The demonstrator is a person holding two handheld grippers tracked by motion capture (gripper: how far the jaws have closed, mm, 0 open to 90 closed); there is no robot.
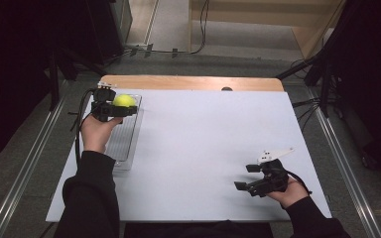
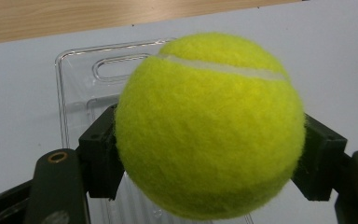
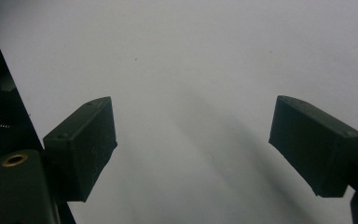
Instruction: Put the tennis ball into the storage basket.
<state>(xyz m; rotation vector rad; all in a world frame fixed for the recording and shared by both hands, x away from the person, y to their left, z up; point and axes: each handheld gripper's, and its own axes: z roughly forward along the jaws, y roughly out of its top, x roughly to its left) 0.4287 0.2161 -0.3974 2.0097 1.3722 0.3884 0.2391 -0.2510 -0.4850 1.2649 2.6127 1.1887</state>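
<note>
At nine o'clock on the table, above the clear tray, the left gripper clamps a tennis ball; at four o'clock the right gripper gapes wide, holding nothing.

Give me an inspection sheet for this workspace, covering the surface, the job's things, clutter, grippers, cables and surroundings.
Surface: white sheet over a wooden table; wood shows along the far edge.
Job's things: tennis ball, yellow-green, held above the clear plastic tray at the sheet's left edge.
Clutter: a small dark thing at the far edge, too small to identify.
Grippers: left gripper shut on the tennis ball, pads on both sides; right gripper open, holding nothing, over bare sheet near the right front.
Cables: a black cable trails from the left gripper; more cables on the floor beyond the table.
Surroundings: grey floor, metal rails on both sides, dark stands.
</note>
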